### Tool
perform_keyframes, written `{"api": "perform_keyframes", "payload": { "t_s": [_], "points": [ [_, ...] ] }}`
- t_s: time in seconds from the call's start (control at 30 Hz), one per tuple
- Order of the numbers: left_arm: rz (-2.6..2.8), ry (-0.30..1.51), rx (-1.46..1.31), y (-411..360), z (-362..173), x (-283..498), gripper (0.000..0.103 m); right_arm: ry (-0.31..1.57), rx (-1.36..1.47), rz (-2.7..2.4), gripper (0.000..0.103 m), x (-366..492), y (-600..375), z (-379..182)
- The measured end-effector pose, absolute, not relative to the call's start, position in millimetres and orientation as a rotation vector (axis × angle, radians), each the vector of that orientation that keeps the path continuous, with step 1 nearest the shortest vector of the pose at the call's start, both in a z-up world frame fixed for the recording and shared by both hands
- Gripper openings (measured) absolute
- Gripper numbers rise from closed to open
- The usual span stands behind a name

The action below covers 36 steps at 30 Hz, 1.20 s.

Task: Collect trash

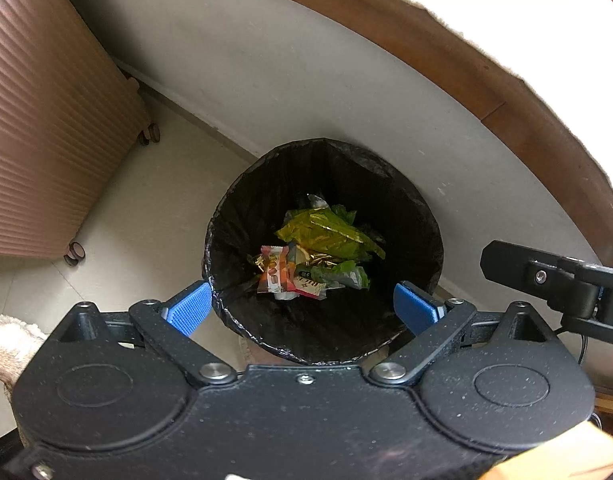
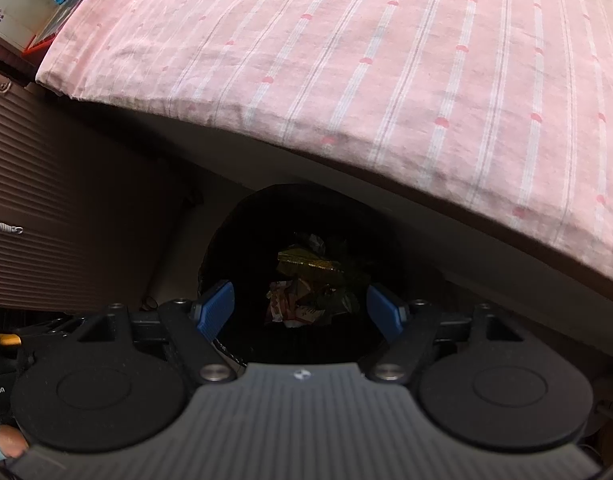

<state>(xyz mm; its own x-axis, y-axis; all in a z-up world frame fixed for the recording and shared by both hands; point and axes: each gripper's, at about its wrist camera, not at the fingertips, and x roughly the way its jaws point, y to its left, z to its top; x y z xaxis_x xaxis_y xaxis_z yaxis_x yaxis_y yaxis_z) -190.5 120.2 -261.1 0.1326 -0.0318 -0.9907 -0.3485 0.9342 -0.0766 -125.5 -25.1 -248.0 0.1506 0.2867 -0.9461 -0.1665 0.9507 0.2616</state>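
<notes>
Trash [image 1: 318, 254] lies at the bottom of a round bin lined with a black bag [image 1: 242, 216], standing on pale floor beside a bed with a pink striped sheet [image 2: 386, 60] and near a ribbed pink suitcase [image 1: 46, 120]. Contents noted: a crumpled yellow-green foil wrapper [image 1: 326, 232], a red-and-white snack packet [image 1: 272, 272], and smaller scraps beneath.

Left gripper [image 1: 300, 306] hangs above the bin mouth, blue pads [image 1: 188, 308] spread wide, holding nothing. Right gripper [image 2: 300, 310] is likewise above the opening, fingers apart and empty; its view of the bin interior is dark.

Handling assessment: the wrappers appear very light, thin and crushable, with slick foil faces likely to slide between pads; not fragile. The liner looks soft and flimsy, liable to tear if snagged. Best purchase, in my judgement, is a gathered fold of liner at the rim [image 1: 226, 296], pinched firmly, should the bag need lifting; loose wrappers want a grip across a crumpled ridge.
</notes>
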Motion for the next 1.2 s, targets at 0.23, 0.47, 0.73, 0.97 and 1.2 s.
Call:
{"api": "perform_keyframes", "payload": {
  "t_s": [0.23,0.47,0.73,0.97,1.2],
  "points": [
    [0.231,1.428,-0.324,120.0,-261.8,-191.4,0.097,1.383,0.103,0.328,0.083,-125.5,-26.0,-248.2],
    [0.226,1.435,-0.322,119.2,-263.4,-190.5,0.097,1.384,0.102,0.329,0.083,-125.4,-25.8,-248.5],
    [0.227,1.441,-0.322,117.5,-265.4,-189.9,0.097,1.385,0.102,0.328,0.083,-125.5,-25.1,-248.9],
    [0.226,1.442,-0.322,117.4,-265.8,-190.1,0.097,1.385,0.103,0.325,0.084,-126.1,-25.9,-250.9],
    [0.224,1.442,-0.32,116.0,-266.4,-191.9,0.097,1.388,0.101,0.323,0.084,-126.7,-26.5,-253.0]
  ]
}}
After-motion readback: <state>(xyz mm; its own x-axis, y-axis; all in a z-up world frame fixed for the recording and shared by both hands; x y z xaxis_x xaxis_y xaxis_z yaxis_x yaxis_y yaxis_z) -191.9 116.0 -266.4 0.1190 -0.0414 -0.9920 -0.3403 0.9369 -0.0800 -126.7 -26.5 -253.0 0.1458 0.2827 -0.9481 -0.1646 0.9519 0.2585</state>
